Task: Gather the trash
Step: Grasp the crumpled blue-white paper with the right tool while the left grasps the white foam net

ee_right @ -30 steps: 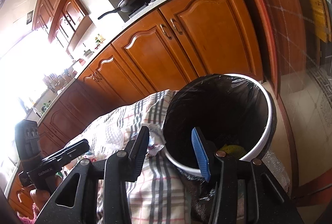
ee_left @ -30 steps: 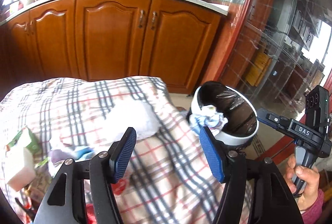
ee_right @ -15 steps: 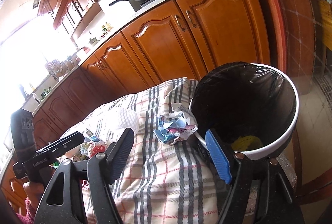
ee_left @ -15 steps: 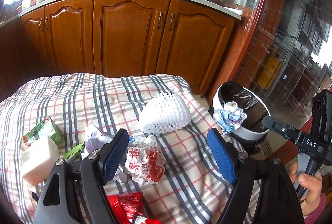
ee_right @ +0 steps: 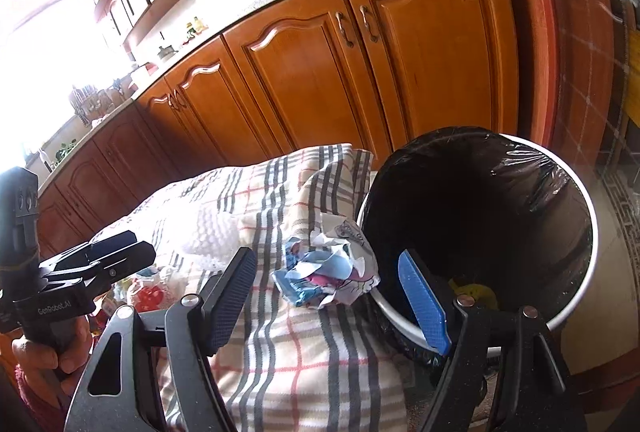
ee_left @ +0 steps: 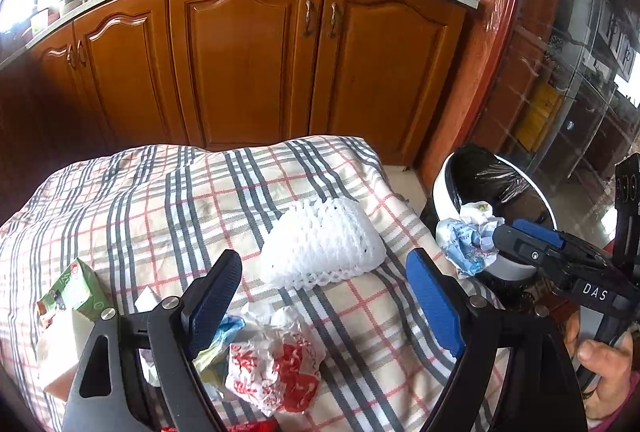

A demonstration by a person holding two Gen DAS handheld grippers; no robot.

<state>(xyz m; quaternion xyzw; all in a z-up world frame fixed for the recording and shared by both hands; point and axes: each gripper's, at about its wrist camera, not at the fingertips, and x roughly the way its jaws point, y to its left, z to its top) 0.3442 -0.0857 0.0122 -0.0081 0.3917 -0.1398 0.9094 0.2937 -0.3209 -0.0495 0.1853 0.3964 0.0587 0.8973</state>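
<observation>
A white bin with a black liner (ee_right: 480, 216) stands at the right end of the plaid-covered table (ee_left: 168, 191); it also shows in the left wrist view (ee_left: 444, 187). A crumpled blue and white wrapper (ee_right: 328, 272) lies on the cloth against the bin's rim, also seen in the left wrist view (ee_left: 468, 240). My right gripper (ee_right: 324, 296) is open and empty just in front of it. My left gripper (ee_left: 320, 296) is open and empty above a white foam net (ee_left: 324, 248) and a red and white wrapper (ee_left: 276, 368).
A green carton (ee_left: 72, 292) and a white block (ee_left: 60, 348) lie at the table's left. Something yellow (ee_right: 474, 290) lies inside the bin. Wooden cabinets (ee_left: 248, 55) stand behind the table, a glass partition (ee_left: 568, 43) at the right.
Both grippers have pulled back from the bin and opened wider. The crumpled blue and white wrapper now rests on the cloth beside the rim. More of the table's litter shows.
</observation>
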